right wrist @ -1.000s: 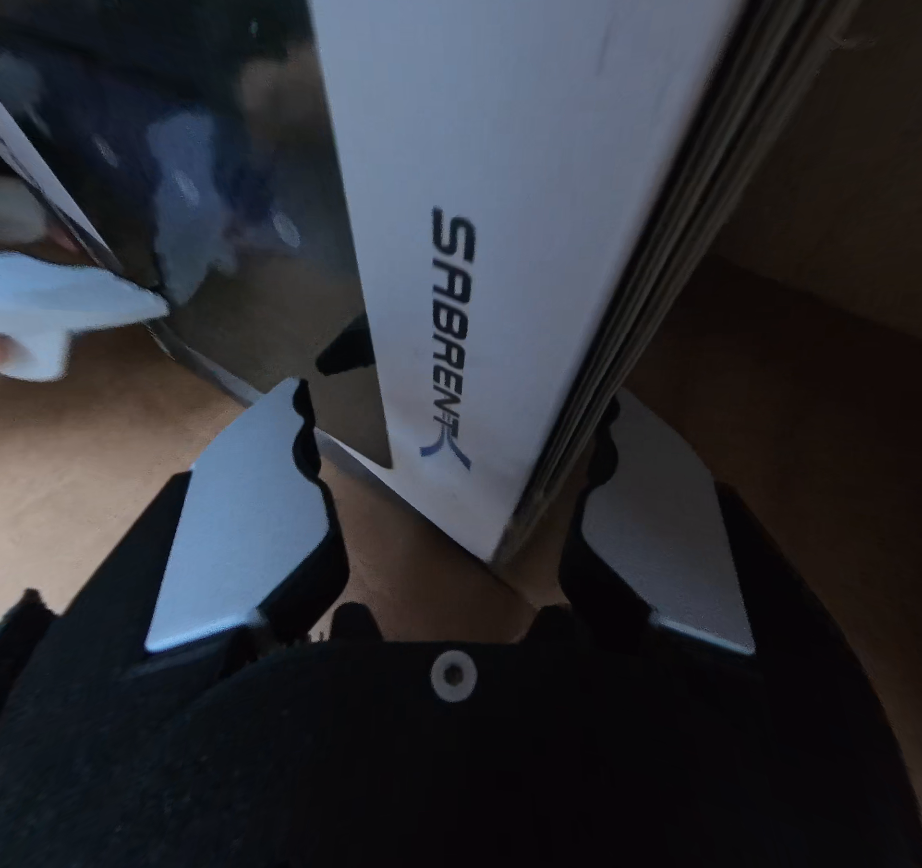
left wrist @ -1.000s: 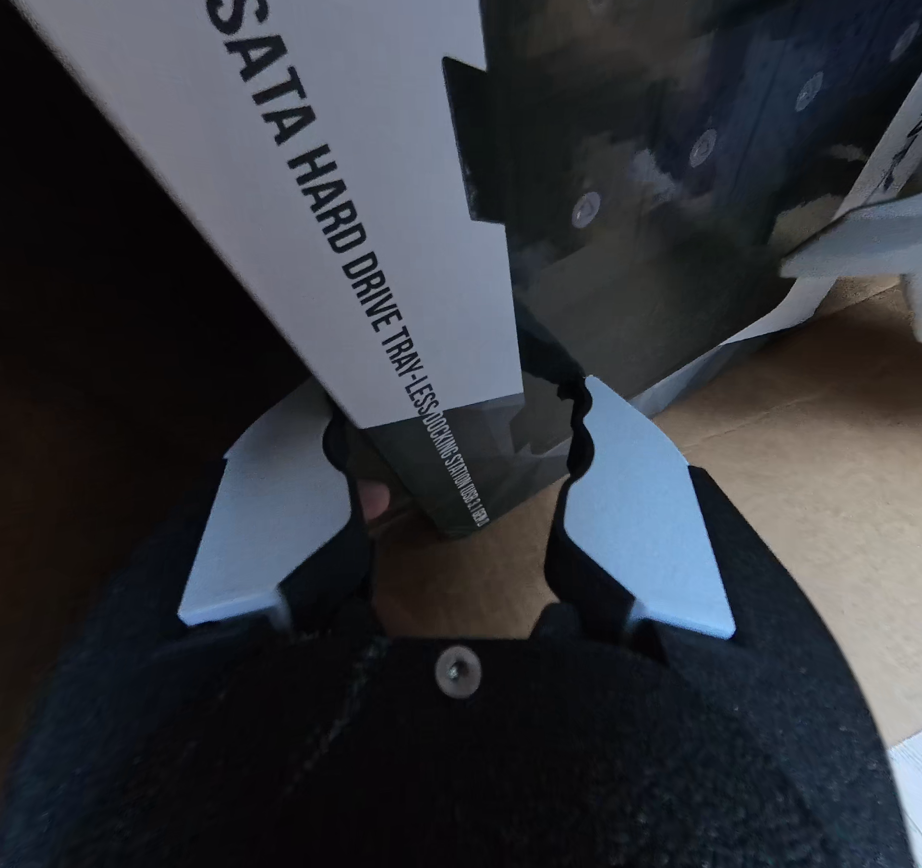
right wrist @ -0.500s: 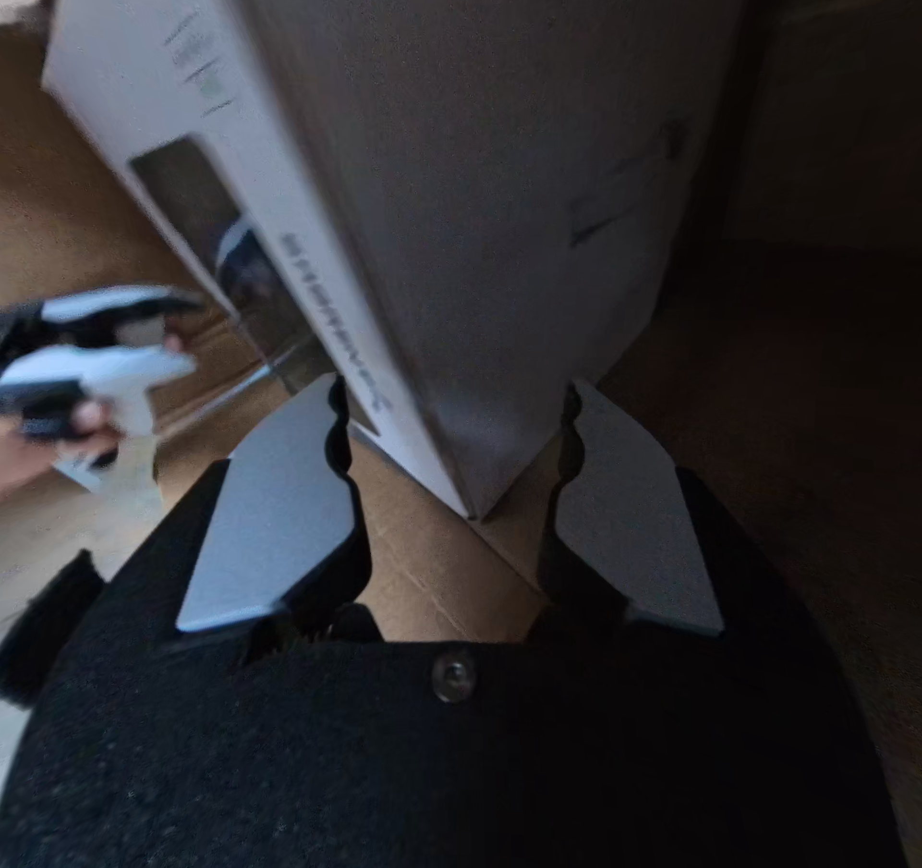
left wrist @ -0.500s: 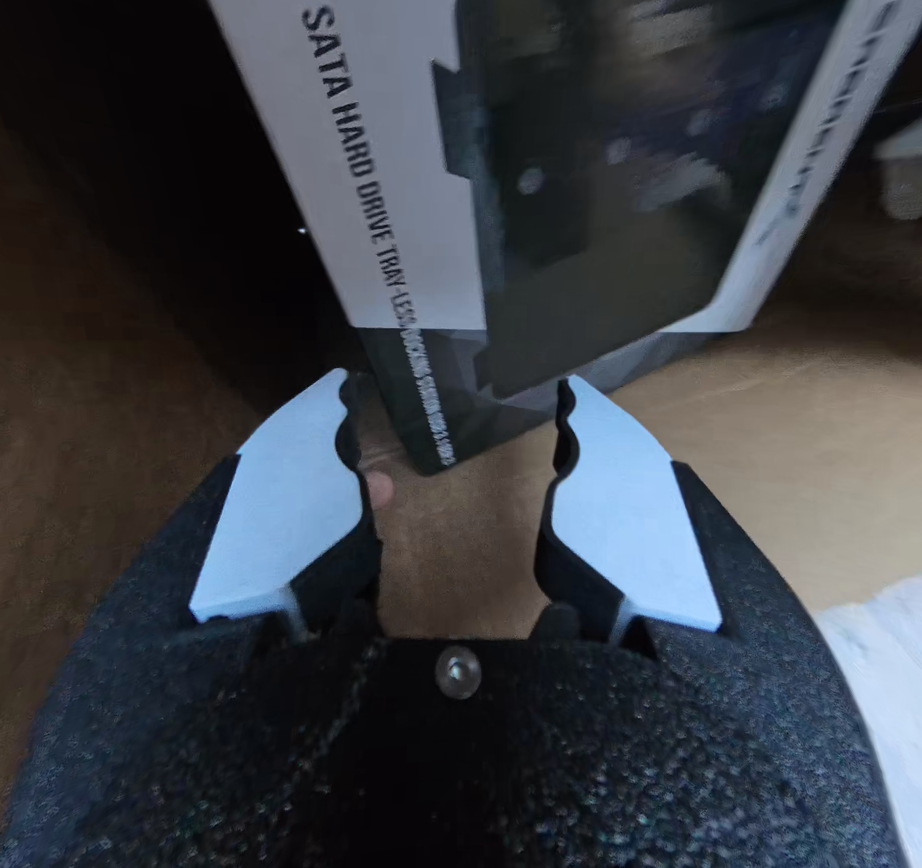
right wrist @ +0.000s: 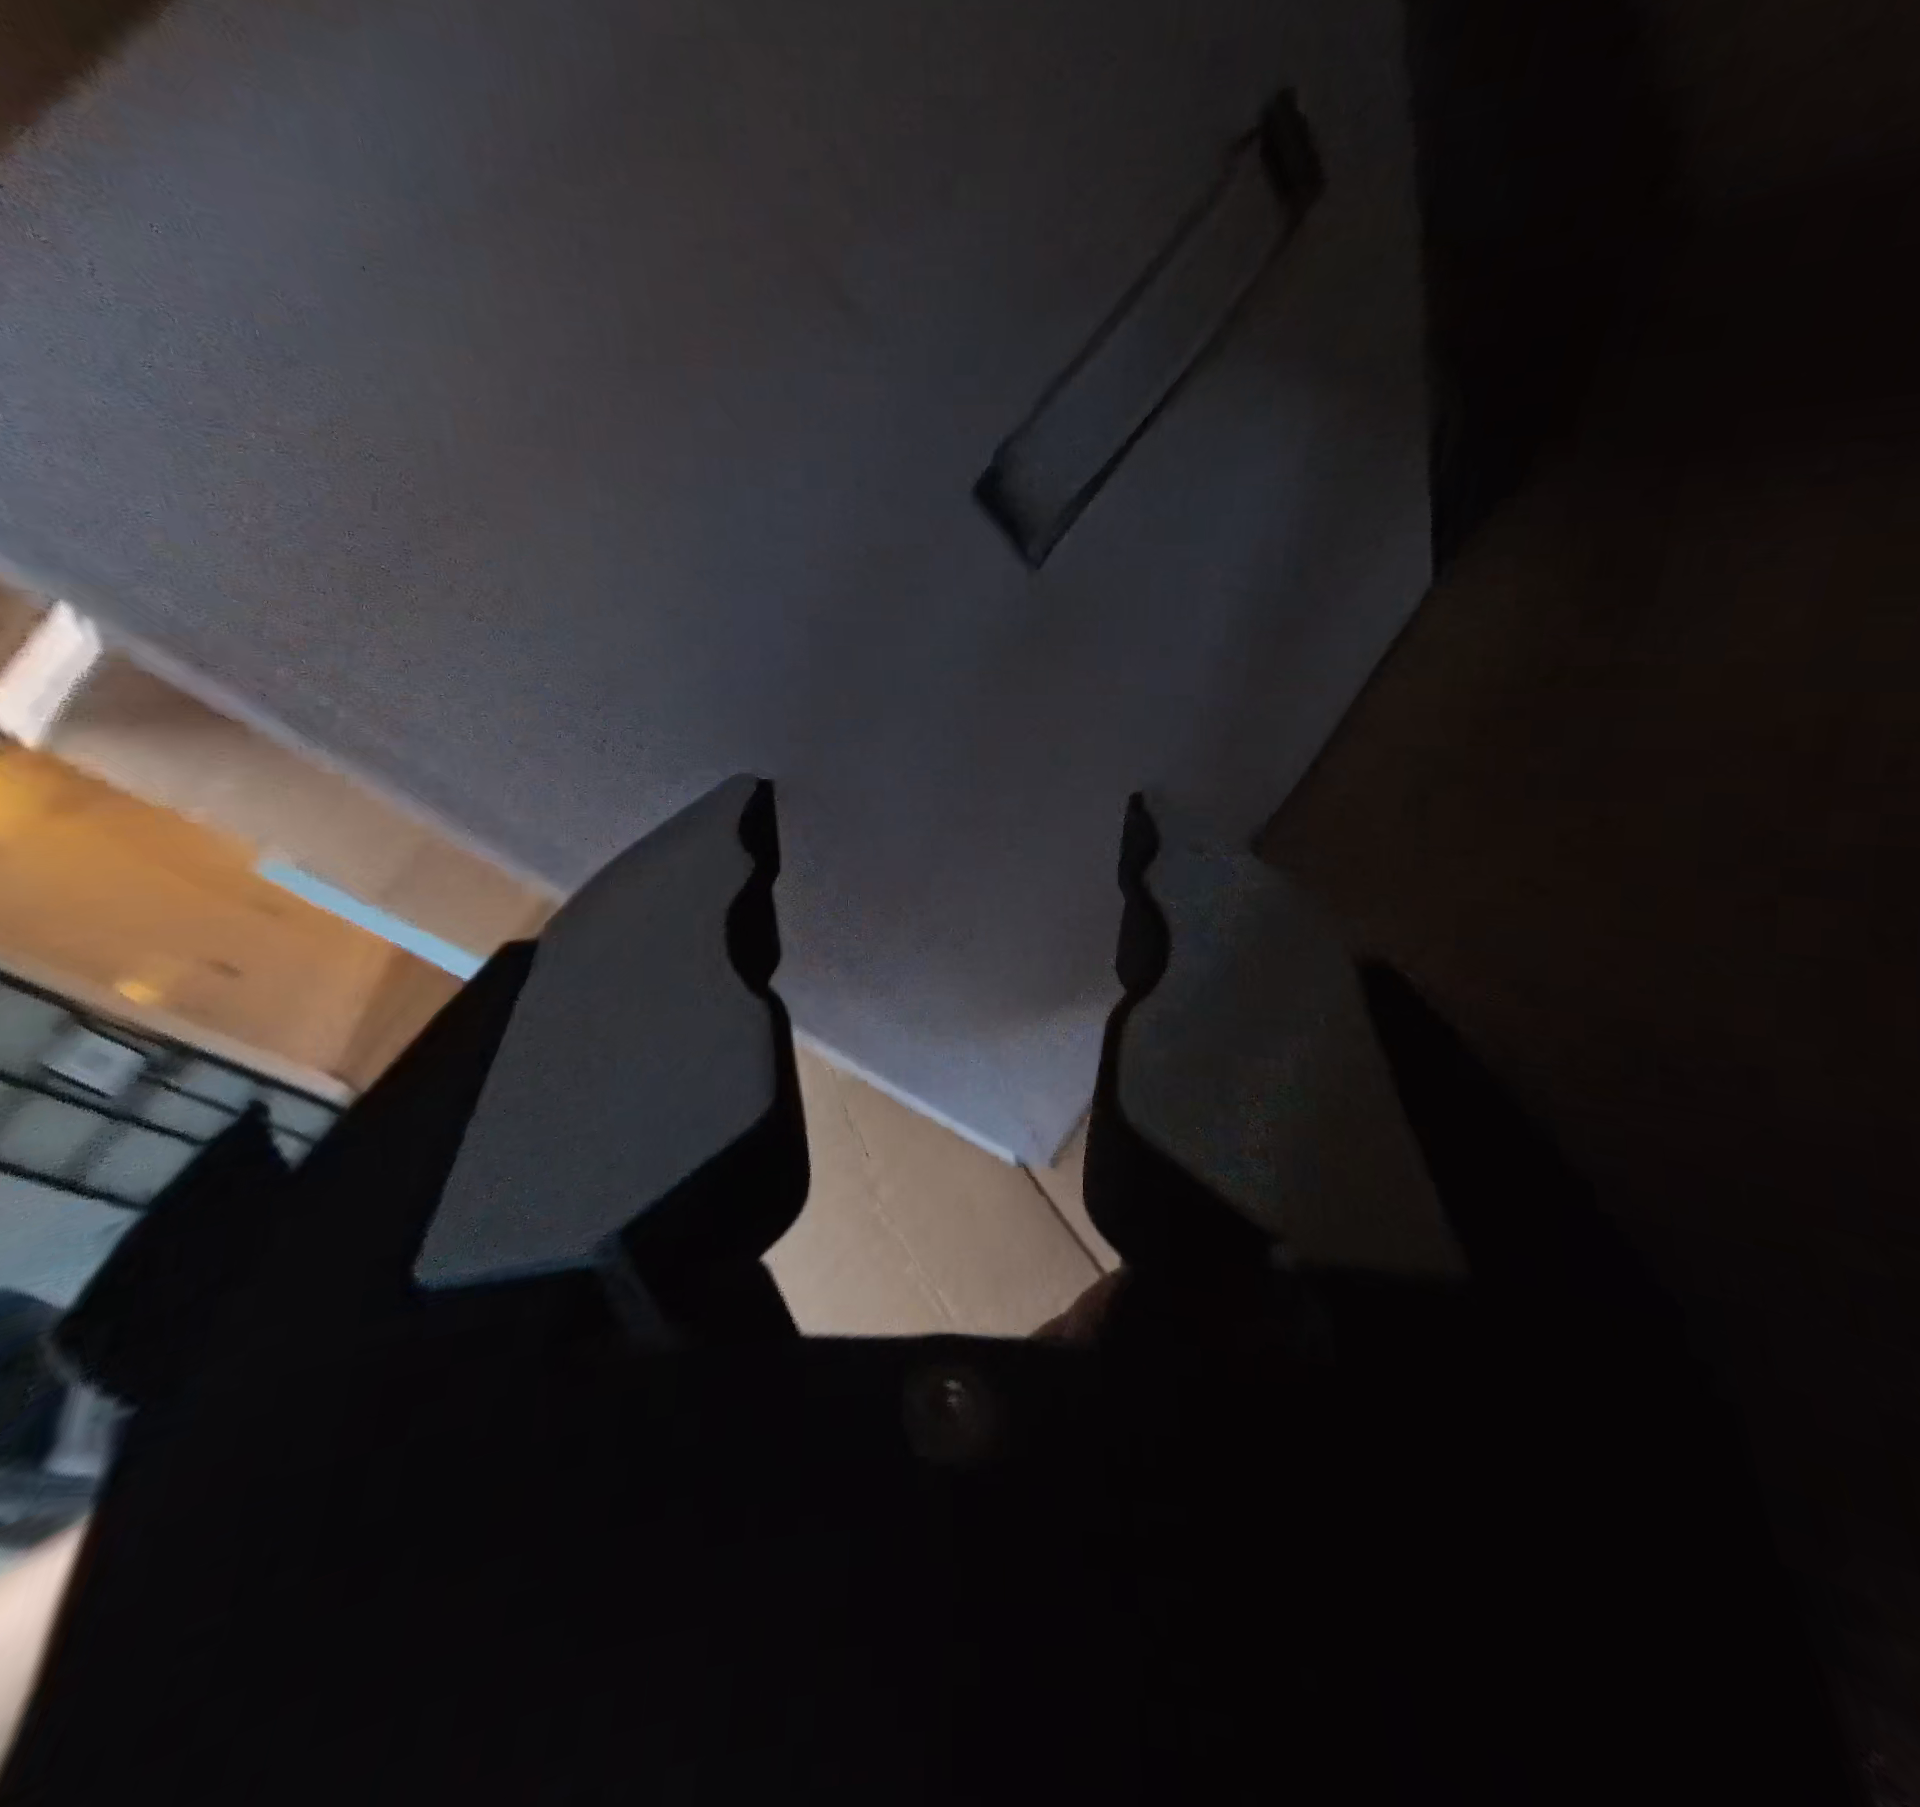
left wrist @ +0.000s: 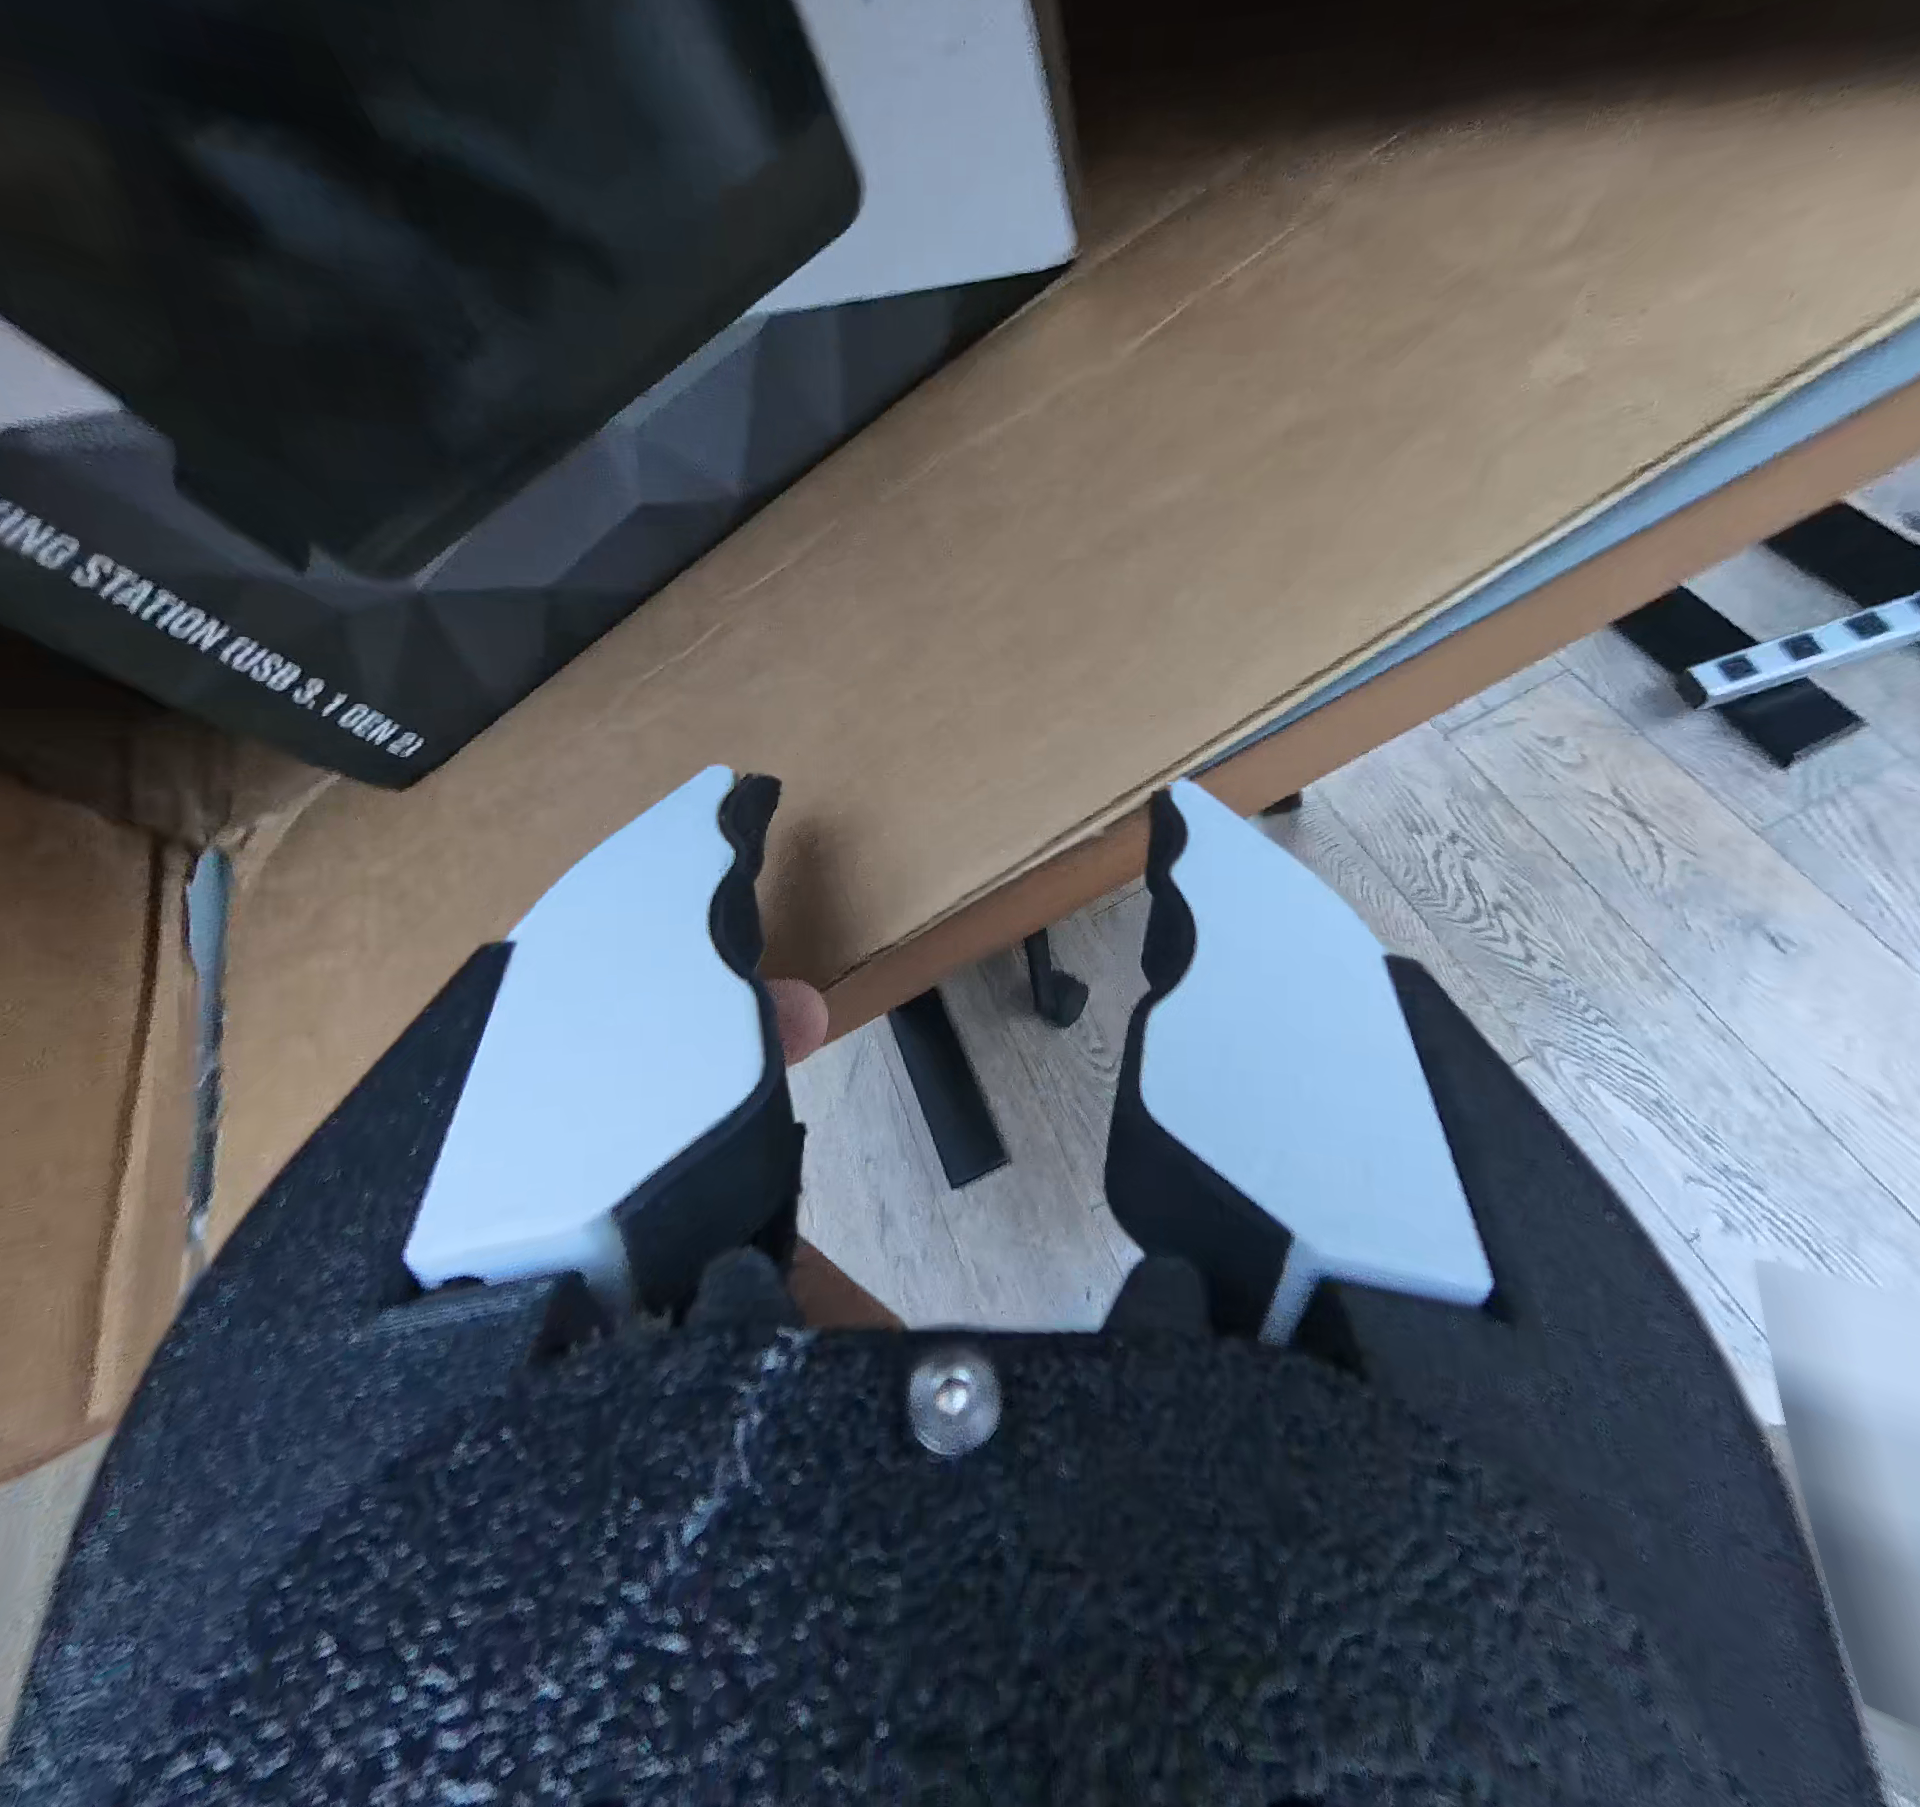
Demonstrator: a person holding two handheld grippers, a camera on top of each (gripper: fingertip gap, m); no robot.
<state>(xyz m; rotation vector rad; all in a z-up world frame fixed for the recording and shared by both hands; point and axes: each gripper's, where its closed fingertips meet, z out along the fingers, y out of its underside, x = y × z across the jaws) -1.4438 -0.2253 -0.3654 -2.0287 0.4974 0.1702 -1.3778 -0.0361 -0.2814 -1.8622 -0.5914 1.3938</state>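
Your largest object is the brown cardboard carton (left wrist: 1195, 469), open, its smooth flap running from lower left to upper right over the pale wood-grain floor (left wrist: 1558, 978). Inside it sits the retail box (left wrist: 540, 199), white with a glossy black printed panel and a dark faceted lower band; in your left view it lies tilted, its long axis slanting from lower left up toward the right. In your right view a matte white face of that box (right wrist: 675, 355) fills the frame, with a narrow slanted slot cut in it; the light there is poor, so contact is hard to judge.

Your left gripper (left wrist: 956, 801) hangs above the flap's edge, fingers spread wide, holding nothing. Your right gripper (right wrist: 951, 801) is likewise spread, empty, tips just before the white face. The fingers (left wrist: 613, 1009) are flat pale plates edged with wavy black pads.
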